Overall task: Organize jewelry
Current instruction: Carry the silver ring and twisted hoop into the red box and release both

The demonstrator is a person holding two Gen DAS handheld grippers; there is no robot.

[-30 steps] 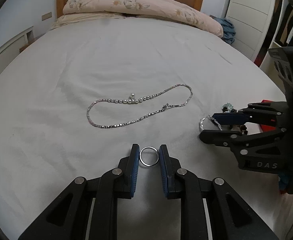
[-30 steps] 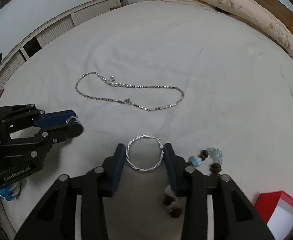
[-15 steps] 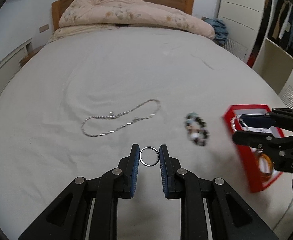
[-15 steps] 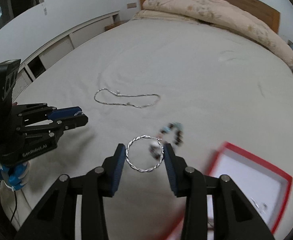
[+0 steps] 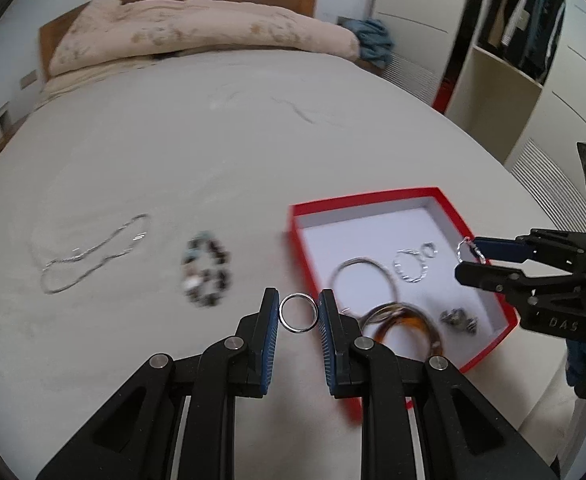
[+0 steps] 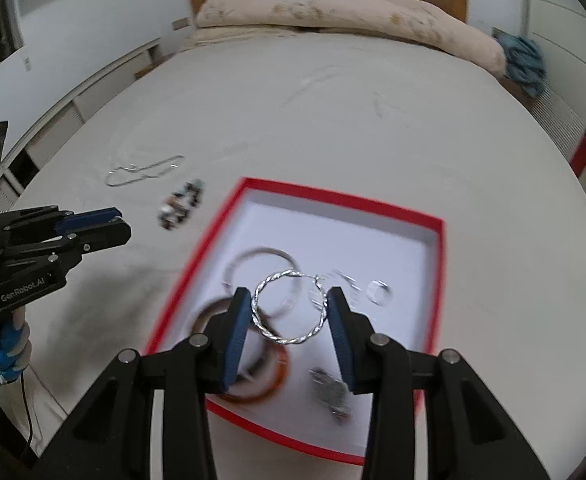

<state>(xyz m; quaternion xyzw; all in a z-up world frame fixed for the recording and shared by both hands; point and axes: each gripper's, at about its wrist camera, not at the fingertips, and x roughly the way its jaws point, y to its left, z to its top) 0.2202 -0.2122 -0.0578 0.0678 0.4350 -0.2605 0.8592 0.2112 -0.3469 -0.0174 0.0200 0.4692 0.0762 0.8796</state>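
Red box point(image 6: 437, 240) with white inside; silver twisted hoop point(image 6: 291, 308); plain silver ring point(image 5: 299, 313); blue-padded black fingers point(image 5: 271, 334); amber bangle point(image 5: 409, 320); off-white bed point(image 5: 213, 140); floral beige quilt point(image 5: 197, 28).

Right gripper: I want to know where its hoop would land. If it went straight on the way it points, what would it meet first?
Probably the red box: the right gripper, shut on the twisted hoop, points down at the box's white floor among jewelry already inside. Depth is uncertain.

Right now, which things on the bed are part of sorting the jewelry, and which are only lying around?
Part of the job:
- plain ring in left gripper
- twisted hoop in right gripper
- red box
- chain necklace
- bead bracelet

Only lying around:
- duvet
- blue cloth
- hanging clothes
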